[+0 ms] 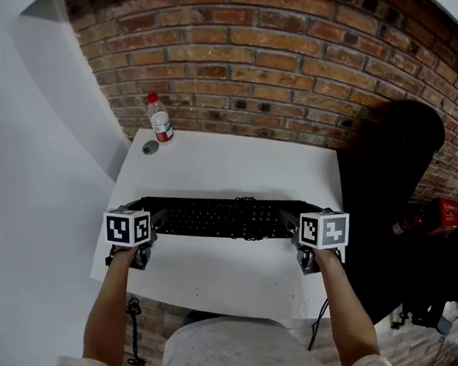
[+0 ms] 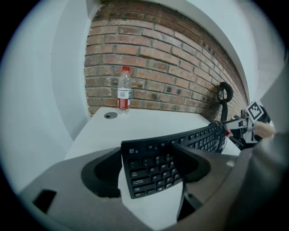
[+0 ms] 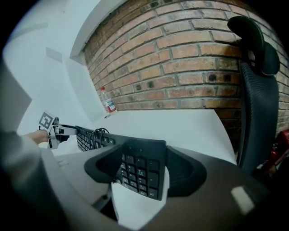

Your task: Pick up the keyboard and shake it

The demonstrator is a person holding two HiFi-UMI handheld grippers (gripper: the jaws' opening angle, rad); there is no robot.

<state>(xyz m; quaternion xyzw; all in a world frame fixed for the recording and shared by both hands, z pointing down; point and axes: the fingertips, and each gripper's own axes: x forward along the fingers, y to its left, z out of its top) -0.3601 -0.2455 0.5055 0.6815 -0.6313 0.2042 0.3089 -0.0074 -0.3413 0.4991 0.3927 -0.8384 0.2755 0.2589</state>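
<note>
Two grips carried the load, one at each short end. Nearest you, your left gripper (image 2: pixel 150 168) had its jaws set wide and clamped across the depth of the keyboard (image 1: pixel 223 217) at its escape-key end. As far as its own view showed, one jaw sat on the front edge and one on the back. Your right gripper (image 3: pixel 143 170) matched it at the number-pad end, jaws likewise wide apart yet pressed onto the keyboard rather than loose.

Neither hand was the nearer one; both already had hold. The keyboard's long axis ran left to right between the two grippers, straight ahead of each pair of jaws. It looked to hang just above the table (image 1: pixel 223 275) rather than rest on it, though the gap was hard to read. For the shake, I'd judge that you needed both ends moving together, since a lag on one side would twist it in the jaws.

Farther back, a water bottle (image 1: pixel 160 118) and a small grey disc (image 1: pixel 150 147) stood near the table's far left corner, well apart from the keyboard. Behind them rose the brick wall (image 1: pixel 283 58), and an office chair (image 1: pixel 392 165) stood off to the right.
</note>
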